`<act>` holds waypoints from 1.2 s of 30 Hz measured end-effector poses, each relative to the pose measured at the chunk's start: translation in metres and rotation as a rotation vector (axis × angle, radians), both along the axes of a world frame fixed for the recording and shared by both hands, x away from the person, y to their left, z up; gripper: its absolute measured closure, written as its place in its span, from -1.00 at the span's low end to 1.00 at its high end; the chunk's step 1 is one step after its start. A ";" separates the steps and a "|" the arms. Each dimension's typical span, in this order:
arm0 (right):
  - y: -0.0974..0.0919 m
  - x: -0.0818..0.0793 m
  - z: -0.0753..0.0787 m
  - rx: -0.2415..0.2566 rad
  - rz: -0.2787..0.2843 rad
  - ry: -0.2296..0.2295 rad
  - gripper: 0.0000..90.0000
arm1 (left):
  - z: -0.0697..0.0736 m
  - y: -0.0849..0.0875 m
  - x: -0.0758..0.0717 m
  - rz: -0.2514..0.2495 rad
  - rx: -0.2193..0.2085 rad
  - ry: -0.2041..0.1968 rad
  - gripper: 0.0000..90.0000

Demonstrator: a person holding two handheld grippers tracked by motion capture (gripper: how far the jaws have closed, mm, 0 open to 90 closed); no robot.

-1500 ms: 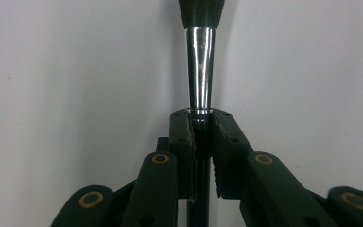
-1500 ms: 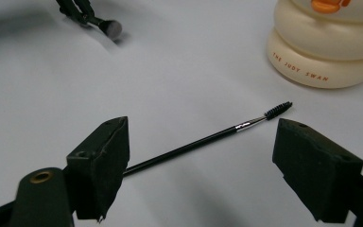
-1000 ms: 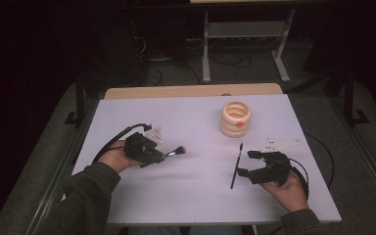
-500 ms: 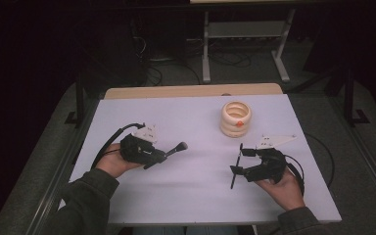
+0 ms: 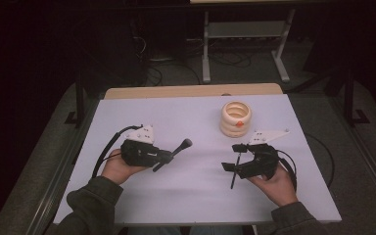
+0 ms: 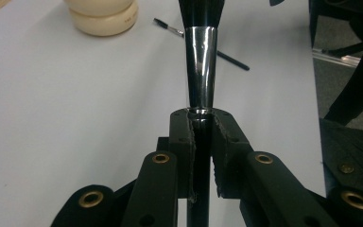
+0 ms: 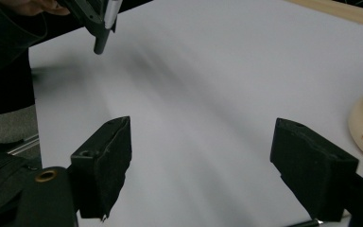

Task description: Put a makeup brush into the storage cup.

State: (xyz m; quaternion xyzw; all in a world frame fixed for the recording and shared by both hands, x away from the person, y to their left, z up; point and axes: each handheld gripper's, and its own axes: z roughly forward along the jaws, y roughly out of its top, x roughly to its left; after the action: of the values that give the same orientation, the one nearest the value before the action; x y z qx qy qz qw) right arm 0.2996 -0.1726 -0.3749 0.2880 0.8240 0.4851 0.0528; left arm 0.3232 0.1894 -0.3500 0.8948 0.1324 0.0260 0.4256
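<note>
White table (image 5: 186, 196) bears cream holder (image 5: 235, 119), thin brush (image 5: 234, 172).

Cream ring stack (image 5: 235, 119), black-and-silver brush (image 6: 201, 52), white table (image 5: 200, 196).

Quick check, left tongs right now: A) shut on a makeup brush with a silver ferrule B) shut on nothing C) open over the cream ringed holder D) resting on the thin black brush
A: in the left gripper view the left tongs clamp the black-handled makeup brush with a silver ferrule between their pads.

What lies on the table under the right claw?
A thin black brush lies on the white table under the open right claw. The claw covers its middle.
</note>
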 end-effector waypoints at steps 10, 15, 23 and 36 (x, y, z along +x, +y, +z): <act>0.020 0.004 0.011 0.052 0.070 -0.004 -0.58 | -0.009 0.000 -0.005 0.015 -0.100 0.052 0.77; 0.028 0.010 0.012 0.073 0.089 0.002 -0.60 | -0.012 -0.002 -0.007 0.019 -0.147 0.059 0.77; 0.047 0.016 0.015 0.084 0.131 0.005 -0.55 | -0.014 -0.006 -0.008 0.016 -0.177 0.060 0.77; 0.072 0.020 0.016 0.102 0.207 0.009 -0.28 | -0.019 -0.016 -0.011 0.008 -0.199 0.069 0.77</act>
State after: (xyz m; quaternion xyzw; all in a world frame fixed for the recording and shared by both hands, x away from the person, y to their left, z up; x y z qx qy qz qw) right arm 0.3197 -0.1008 -0.3591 0.2057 0.8237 0.5282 -0.0161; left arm 0.3123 0.1736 -0.3689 0.8480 0.1525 -0.0166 0.5073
